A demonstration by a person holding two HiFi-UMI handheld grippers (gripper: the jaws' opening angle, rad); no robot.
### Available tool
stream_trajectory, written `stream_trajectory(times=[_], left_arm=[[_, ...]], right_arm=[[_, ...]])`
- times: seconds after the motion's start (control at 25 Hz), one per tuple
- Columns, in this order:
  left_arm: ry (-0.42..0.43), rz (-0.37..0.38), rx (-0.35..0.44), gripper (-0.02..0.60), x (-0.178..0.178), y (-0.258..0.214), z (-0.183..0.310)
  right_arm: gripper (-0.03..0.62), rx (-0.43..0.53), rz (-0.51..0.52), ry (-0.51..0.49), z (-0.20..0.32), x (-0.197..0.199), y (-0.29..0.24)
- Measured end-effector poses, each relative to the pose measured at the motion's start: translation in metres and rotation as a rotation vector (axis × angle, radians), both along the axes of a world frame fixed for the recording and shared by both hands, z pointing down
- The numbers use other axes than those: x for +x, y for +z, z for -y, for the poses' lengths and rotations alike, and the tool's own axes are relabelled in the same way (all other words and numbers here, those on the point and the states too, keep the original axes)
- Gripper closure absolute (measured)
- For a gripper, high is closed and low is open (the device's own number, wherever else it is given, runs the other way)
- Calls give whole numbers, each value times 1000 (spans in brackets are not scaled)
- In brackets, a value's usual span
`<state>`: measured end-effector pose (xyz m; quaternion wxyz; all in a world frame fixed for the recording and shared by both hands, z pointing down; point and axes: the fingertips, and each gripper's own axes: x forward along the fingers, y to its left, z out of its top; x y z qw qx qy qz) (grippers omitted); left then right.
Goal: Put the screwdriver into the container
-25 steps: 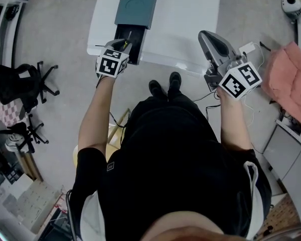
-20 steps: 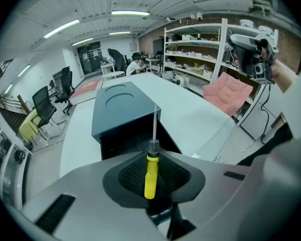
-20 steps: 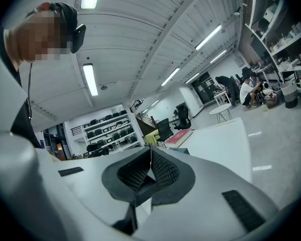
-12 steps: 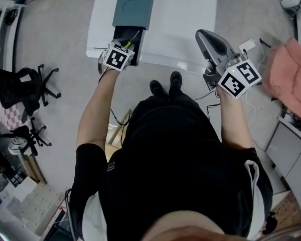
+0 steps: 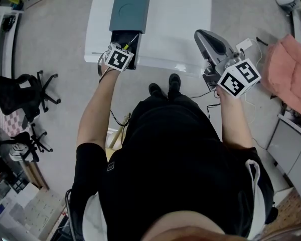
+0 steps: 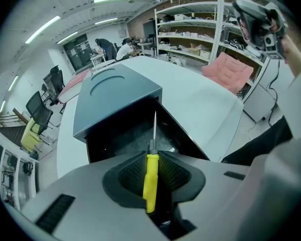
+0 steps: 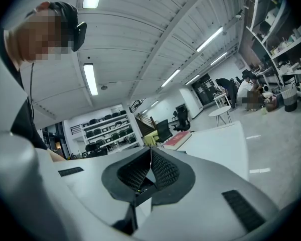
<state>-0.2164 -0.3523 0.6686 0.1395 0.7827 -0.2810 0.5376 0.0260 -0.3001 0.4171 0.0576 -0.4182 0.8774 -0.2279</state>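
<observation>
My left gripper (image 6: 151,172) (image 5: 124,48) is shut on a yellow-handled screwdriver (image 6: 150,177) (image 5: 130,41), whose thin metal shaft points out over the open black inside of the container (image 6: 133,134) (image 5: 121,39). The container's dark teal lid (image 6: 113,97) (image 5: 130,8) is slid back toward the far side on the white table (image 5: 175,19) (image 6: 200,104). My right gripper (image 7: 149,163) (image 5: 208,43) is shut with nothing between its jaws and is raised off the table's right front corner, pointing up and away.
A pink cloth (image 5: 291,74) (image 6: 226,72) lies to the right, with white cabinets (image 5: 291,149) below it. Black office chairs (image 5: 20,87) stand on the floor at the left. Shelving (image 6: 190,24) lines the far wall. A cable (image 5: 210,92) runs on the floor by the person's feet.
The left gripper has carried the screwdriver a little forward and right, so its tip now hangs over the open container. The right gripper has held still.
</observation>
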Motion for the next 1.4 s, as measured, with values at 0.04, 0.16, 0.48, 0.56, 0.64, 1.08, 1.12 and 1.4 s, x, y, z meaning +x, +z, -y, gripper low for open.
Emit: stream_trajectory(times=[0.04,0.16,0.48,0.56,0.64,1.08,1.12,1.4], left_arm=[[3,-4,3,497,0,0,0],[18,-28,11,486,5,-3,-1],[16,-70,71,462,9,-18,-4],[12,-86,93,462,10,-26,-5],[2,-107,118,462,9,-36,-5],[-68,-315,294,472,-36,-133,-18],[-72,-341,308,473,-39,-142,-22],[-69,-469,411,491,-54,-197,-41]], right_arm=[[563,1,-2,1,0,0,-1],[563,6,-6,0,0,0,-4],[563,31,-14,-16,-1,-4,-12],[563,38,-17,-22,-2,-5,-16],[563,45,-18,-30,-2,-8,-20],[563,101,-49,-77,-1,-78,-54],[563,107,-53,-79,-3,-82,-57],[563,137,-81,-82,-11,-102,-78]])
